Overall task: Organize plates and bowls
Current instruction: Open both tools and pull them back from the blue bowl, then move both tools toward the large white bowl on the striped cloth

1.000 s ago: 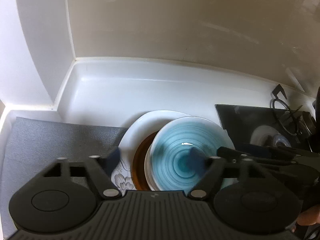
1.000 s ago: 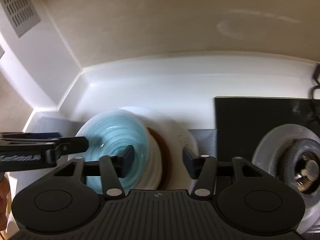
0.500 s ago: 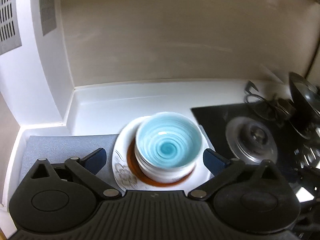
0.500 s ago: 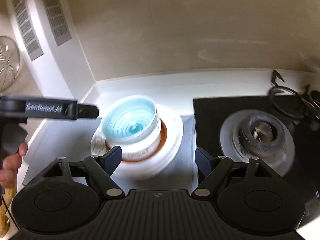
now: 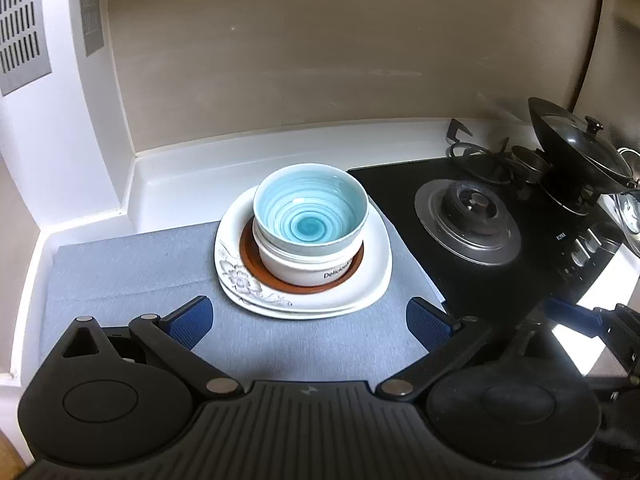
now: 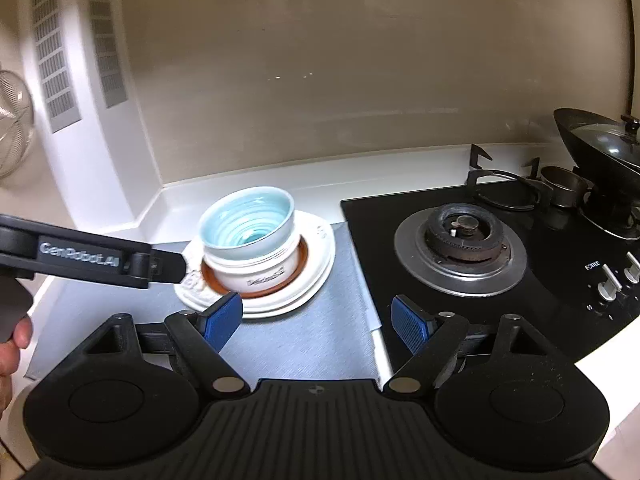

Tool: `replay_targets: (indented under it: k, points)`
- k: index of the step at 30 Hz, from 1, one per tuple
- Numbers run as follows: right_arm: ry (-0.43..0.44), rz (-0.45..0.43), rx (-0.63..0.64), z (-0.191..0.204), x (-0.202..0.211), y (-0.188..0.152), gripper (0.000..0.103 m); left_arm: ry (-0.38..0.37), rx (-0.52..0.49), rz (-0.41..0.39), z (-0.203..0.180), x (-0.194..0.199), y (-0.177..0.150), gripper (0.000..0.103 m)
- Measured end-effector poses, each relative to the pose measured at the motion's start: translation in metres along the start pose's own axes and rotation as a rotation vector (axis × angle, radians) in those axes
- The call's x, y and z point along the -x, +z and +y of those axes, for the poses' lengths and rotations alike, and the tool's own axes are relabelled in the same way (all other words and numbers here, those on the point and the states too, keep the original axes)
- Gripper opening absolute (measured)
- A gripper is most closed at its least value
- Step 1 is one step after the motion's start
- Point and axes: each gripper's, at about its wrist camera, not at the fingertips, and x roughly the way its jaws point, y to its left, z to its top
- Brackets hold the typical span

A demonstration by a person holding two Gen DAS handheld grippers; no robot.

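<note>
A blue swirl bowl (image 5: 311, 210) sits nested in a white bowl (image 5: 304, 270) on a brown plate (image 5: 256, 262), all stacked on white floral plates (image 5: 372, 264) on a grey mat (image 5: 132, 268). The stack also shows in the right wrist view, with the blue bowl (image 6: 246, 222) on top. My left gripper (image 5: 310, 320) is open and empty, held back in front of the stack. My right gripper (image 6: 318, 320) is open and empty, in front and to the right of the stack. The left gripper's body (image 6: 92, 258) shows at the left of the right wrist view.
A black gas hob (image 5: 468, 216) with a burner lies right of the mat. A black wok with a glass lid (image 5: 580, 148) stands at the far right. White counter edge and beige wall close the back; a white cabinet side stands at the left.
Both grippers have opened and drawn back and up from the stack. The blue bowl, close between the fingers a second ago, now rests free on the white bowl.
</note>
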Motion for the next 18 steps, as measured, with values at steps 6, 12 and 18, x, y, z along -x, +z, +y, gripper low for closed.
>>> replay_targets:
  k: [6,12,18]
  points:
    - [0.031,-0.055,0.047,0.001,0.030,-0.005,0.084,0.044,0.004,-0.058,-0.016,0.029,-0.008,0.103]
    - [0.102,-0.090,0.056,-0.021,0.048,-0.006,0.085,0.083,0.084,-0.031,-0.036,0.051,-0.019,0.103]
    - [0.153,-0.112,0.071,-0.038,0.067,-0.011,0.085,0.161,0.120,-0.042,-0.051,0.070,-0.035,0.103]
